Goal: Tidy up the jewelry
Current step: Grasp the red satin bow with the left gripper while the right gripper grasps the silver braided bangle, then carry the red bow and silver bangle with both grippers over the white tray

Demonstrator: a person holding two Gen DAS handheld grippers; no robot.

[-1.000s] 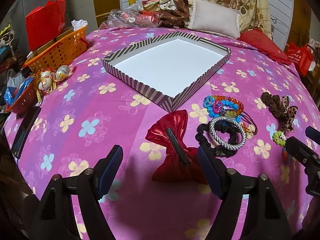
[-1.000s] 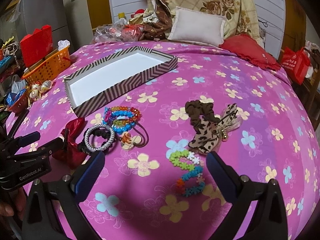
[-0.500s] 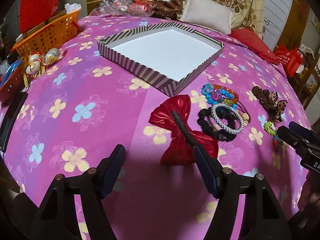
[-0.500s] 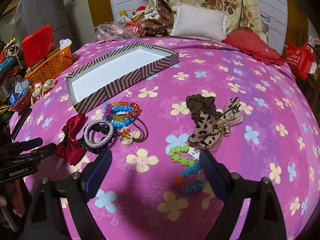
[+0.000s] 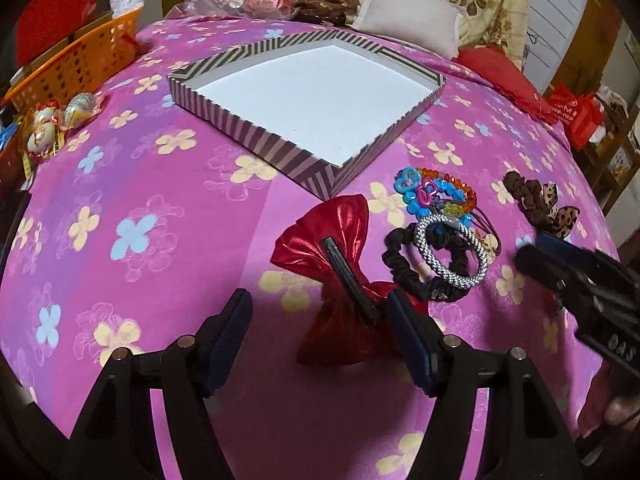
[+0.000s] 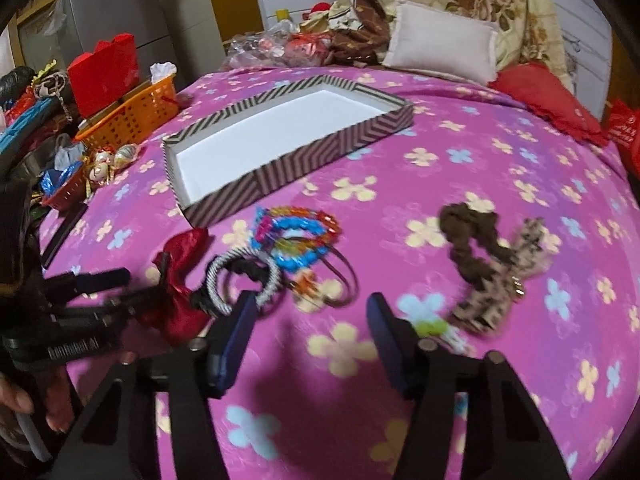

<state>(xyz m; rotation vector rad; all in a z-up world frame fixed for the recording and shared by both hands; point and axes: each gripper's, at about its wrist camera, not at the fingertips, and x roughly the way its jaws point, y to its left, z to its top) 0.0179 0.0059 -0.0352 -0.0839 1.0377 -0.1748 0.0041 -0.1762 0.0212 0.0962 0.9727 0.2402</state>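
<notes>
A pink flowered bed (image 5: 132, 208) is carrying everything. Beyond both claws, the striped box (image 5: 256, 136) is lying empty. The left claw (image 5: 320, 340) is gaping wide, the red bow (image 5: 332, 240) just ahead by its right finger. The right claw (image 6: 308, 336) has just been closing — nothing between its fingers — the bracelets (image 6: 296, 236) lying just ahead.

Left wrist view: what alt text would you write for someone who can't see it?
An open left gripper hovers over a pink flowered bedspread, a shiny red bow clip lying just beyond its right finger. Bracelets and scrunchies lie right of the bow; an empty striped box sits behind.
</notes>
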